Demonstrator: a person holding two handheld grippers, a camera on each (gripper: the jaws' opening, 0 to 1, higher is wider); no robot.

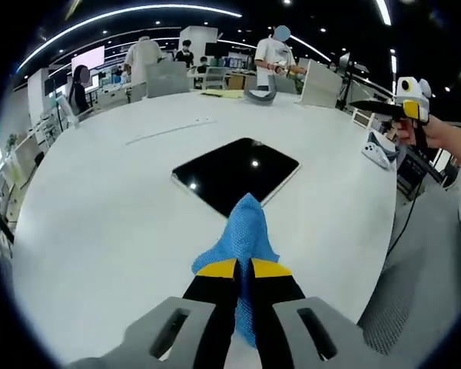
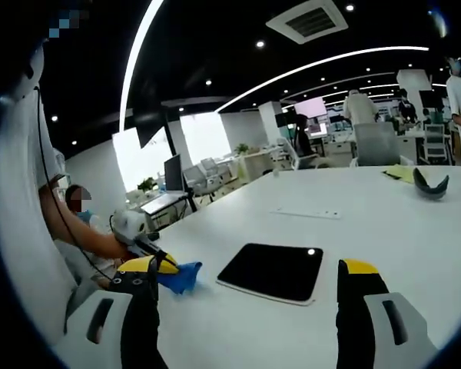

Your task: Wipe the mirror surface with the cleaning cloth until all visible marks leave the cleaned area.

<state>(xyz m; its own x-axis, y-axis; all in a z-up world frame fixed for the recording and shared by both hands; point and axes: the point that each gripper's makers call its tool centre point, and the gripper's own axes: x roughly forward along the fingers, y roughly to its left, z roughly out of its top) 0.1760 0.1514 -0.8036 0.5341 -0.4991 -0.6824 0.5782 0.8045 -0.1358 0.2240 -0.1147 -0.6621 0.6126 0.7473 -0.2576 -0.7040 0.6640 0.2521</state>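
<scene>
The dark mirror (image 1: 237, 176) lies flat in the middle of the round white table (image 1: 100, 223), and the left gripper (image 1: 243, 267) sits just short of its near corner, jaws pinched tight on the blue cleaning cloth (image 1: 242, 238), whose tip pokes up over that corner and hides it. Off to the side the right gripper (image 2: 250, 269) hangs with jaws spread wide and nothing between them, the mirror framed in the gap. Beyond lie a thin white strip (image 1: 169, 131), a curved grey object (image 1: 260, 95) and yellow paper (image 1: 223, 93), while distant people at desks are too small to make out.
</scene>
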